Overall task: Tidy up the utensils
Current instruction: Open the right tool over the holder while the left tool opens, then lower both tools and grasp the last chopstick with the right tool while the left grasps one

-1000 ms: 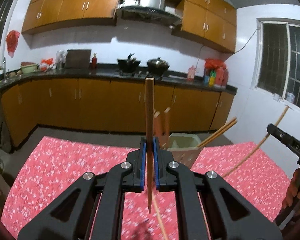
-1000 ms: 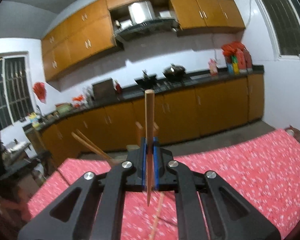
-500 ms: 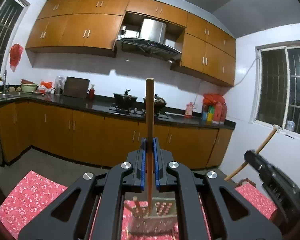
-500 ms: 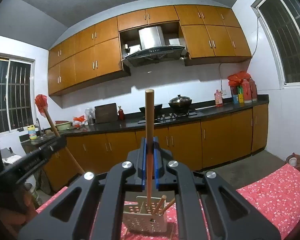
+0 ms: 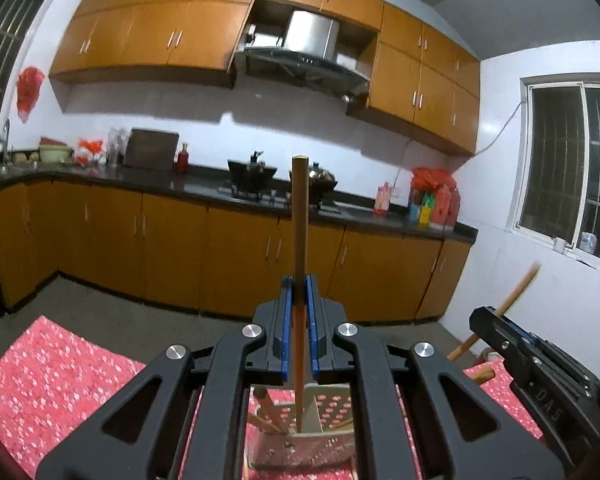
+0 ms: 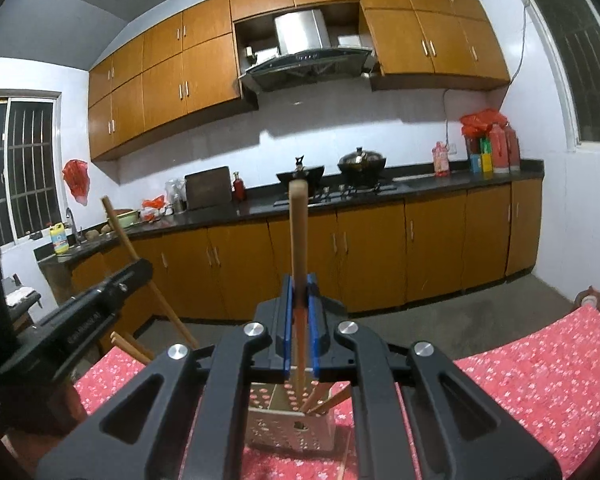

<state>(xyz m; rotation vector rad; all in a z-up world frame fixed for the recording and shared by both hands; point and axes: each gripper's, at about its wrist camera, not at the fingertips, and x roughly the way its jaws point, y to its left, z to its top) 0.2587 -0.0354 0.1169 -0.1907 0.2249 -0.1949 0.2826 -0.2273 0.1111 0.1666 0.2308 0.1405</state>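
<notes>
- While we stood over the perforated pale plastic utensil holder [image 5: 300, 440], our left tool [image 5: 300, 328] stayed clamped on a long upright wooden chopstick [image 5: 300, 220], its tip inside the holder, likely so it would drop in straight.
- Our right tool [image 6: 300, 328] had just been opening, its own wooden chopstick [image 6: 298, 232] between the blue pads, apparently being let go above the holder.
- The holder sat on a red floral-clothed counter [image 6: 540, 380]; orange cabinets [image 5: 160, 40] lined the kitchen wall.
</notes>
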